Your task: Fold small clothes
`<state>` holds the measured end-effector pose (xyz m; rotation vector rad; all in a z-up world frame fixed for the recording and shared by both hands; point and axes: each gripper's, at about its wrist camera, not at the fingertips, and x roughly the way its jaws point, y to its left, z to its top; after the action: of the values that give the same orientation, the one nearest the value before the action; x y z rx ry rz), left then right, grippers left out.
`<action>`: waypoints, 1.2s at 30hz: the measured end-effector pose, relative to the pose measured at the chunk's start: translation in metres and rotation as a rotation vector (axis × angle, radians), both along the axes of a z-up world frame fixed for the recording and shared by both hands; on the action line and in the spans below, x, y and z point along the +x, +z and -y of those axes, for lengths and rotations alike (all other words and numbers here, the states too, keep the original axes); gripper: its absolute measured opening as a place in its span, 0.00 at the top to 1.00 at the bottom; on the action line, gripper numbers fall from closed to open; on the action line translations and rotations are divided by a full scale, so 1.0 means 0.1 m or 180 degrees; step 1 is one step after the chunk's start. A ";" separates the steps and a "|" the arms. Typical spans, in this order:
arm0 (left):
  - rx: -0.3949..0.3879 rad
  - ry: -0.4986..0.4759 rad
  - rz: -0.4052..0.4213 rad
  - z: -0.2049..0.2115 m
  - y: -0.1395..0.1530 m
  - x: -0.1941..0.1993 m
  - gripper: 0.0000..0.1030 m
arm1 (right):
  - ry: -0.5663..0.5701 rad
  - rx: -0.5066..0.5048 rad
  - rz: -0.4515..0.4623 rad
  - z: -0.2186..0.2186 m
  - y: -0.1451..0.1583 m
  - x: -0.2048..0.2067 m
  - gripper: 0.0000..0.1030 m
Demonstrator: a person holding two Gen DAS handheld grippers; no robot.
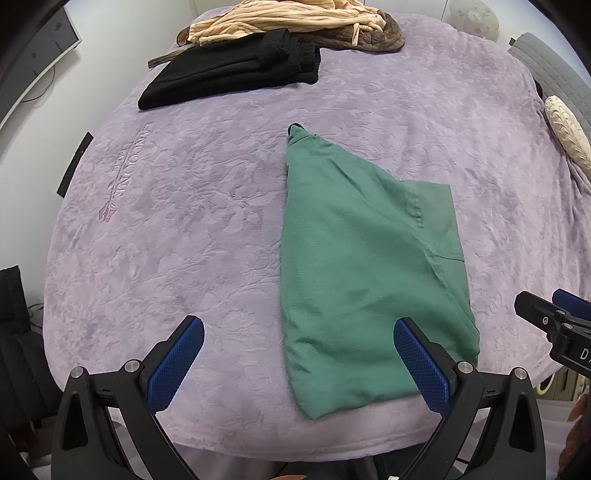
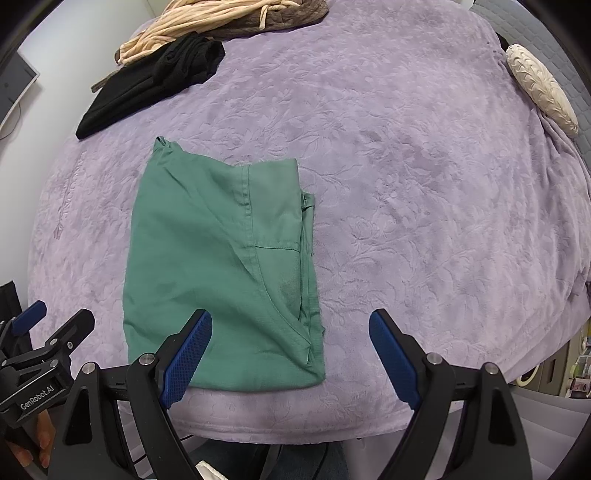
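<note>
A green shirt [image 1: 362, 266] lies folded lengthwise on the purple blanket [image 1: 184, 221], collar at the far end. It also shows in the right wrist view [image 2: 221, 258]. My left gripper [image 1: 299, 339] is open and empty above the blanket's near edge, its right finger over the shirt's near hem. My right gripper [image 2: 291, 332] is open and empty, its left finger over the shirt's near right part. The right gripper shows at the right edge of the left wrist view [image 1: 554, 317]. The left gripper shows at the left edge of the right wrist view [image 2: 37, 332].
A folded black garment [image 1: 236, 70] and a beige and brown pile [image 1: 295, 22] lie at the far side. A cream cushion [image 1: 569, 129] lies at the right edge. The blanket's near edge [image 2: 295, 424] drops off just under the grippers.
</note>
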<state>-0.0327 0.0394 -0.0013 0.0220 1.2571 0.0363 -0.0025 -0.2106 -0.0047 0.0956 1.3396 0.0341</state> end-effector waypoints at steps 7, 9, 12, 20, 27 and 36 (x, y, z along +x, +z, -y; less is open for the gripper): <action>0.0005 0.0014 -0.0002 -0.01 0.00 -0.01 0.00 | -0.0006 -0.0002 -0.0004 0.00 0.00 0.00 0.14; 0.0009 0.0023 -0.0001 -0.01 0.00 -0.01 0.00 | -0.0006 0.0000 -0.0004 0.00 0.00 0.00 0.14; 0.0013 0.0042 -0.0001 -0.01 0.00 -0.02 0.00 | -0.0008 -0.0001 -0.0005 0.00 0.00 0.00 0.14; 0.0009 0.0056 -0.0010 -0.03 -0.01 -0.01 0.00 | -0.0003 -0.0001 -0.0018 0.00 -0.01 0.00 0.14; 0.0007 0.0078 -0.0009 -0.03 -0.01 -0.02 0.00 | -0.0006 0.0000 -0.0017 0.01 -0.01 0.00 0.14; 0.0006 0.0088 -0.0009 -0.03 -0.01 -0.01 0.00 | -0.0003 -0.0001 -0.0021 0.01 -0.01 0.01 0.14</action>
<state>-0.0337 0.0424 -0.0021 0.0062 1.2603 0.0613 -0.0018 -0.2115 -0.0060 0.0961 1.3461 0.0330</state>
